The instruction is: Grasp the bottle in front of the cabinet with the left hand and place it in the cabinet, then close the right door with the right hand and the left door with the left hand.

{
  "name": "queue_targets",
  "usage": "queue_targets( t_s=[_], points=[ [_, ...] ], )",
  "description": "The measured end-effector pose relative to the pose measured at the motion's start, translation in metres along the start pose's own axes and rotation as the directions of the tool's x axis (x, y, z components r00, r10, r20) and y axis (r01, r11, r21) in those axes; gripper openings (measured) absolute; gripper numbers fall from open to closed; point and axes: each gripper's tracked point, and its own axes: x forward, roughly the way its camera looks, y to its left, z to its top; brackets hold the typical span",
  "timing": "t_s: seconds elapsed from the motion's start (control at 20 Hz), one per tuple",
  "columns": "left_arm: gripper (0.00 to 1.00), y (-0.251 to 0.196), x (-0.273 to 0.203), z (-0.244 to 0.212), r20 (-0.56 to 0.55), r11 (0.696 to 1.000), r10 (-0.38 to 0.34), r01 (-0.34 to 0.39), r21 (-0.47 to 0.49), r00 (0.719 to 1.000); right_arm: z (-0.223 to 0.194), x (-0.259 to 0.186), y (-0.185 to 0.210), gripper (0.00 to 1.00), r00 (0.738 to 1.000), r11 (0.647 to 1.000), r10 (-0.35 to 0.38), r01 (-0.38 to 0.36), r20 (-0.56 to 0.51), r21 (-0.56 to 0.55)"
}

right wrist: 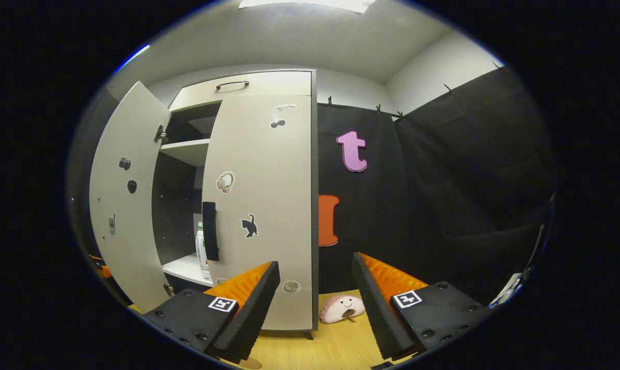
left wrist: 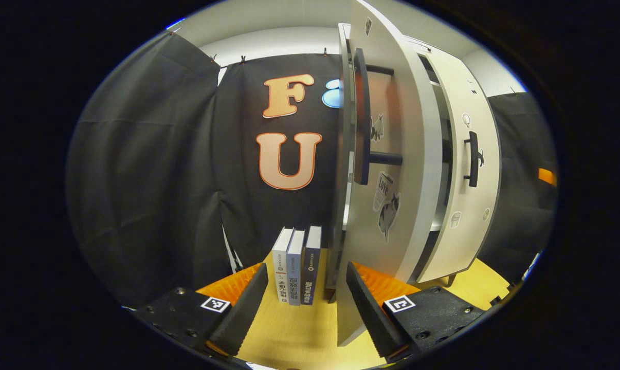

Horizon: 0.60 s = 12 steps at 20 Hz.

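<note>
Bottle is sitting on cabinet shelf. Left door is hanging open w/ right door nearly shut. Both hand-held grippers, left & right, are gaping wide, holding nothing.

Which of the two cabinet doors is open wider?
The left door, swung far out with its inner face showing. The right door, with the cat sticker, is nearly shut, leaving a gap through which the bottle shows.

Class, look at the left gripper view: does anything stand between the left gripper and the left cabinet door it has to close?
Nothing visible does. The left gripper is open and empty, and the left door stands open just ahead. The books stand upright on the table to the left of the door.
</note>
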Motion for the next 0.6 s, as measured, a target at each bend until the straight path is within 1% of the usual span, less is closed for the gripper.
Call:
queue_targets(
  t_s=[0.15,0.45,0.6],
  points=[
    [0.94,-0.012,0.001,-0.001,-0.006,1.000,-0.026,0.026,0.008,1.000,-0.002,-0.001,0.000,0.94,1.000,1.000,0.007,-0.007,0.001,-0.001],
    [0.94,-0.050,0.009,-0.004,-0.027,0.992,-0.123,0.123,0.010,0.992,-0.005,-0.002,-0.003,0.95,1.000,1.000,0.013,-0.013,-0.001,0.002],
    [0.94,-0.063,0.011,-0.003,-0.028,0.988,-0.155,0.156,0.012,0.987,-0.006,-0.001,-0.007,0.94,1.000,1.000,0.007,-0.007,-0.001,0.007]
  ],
)
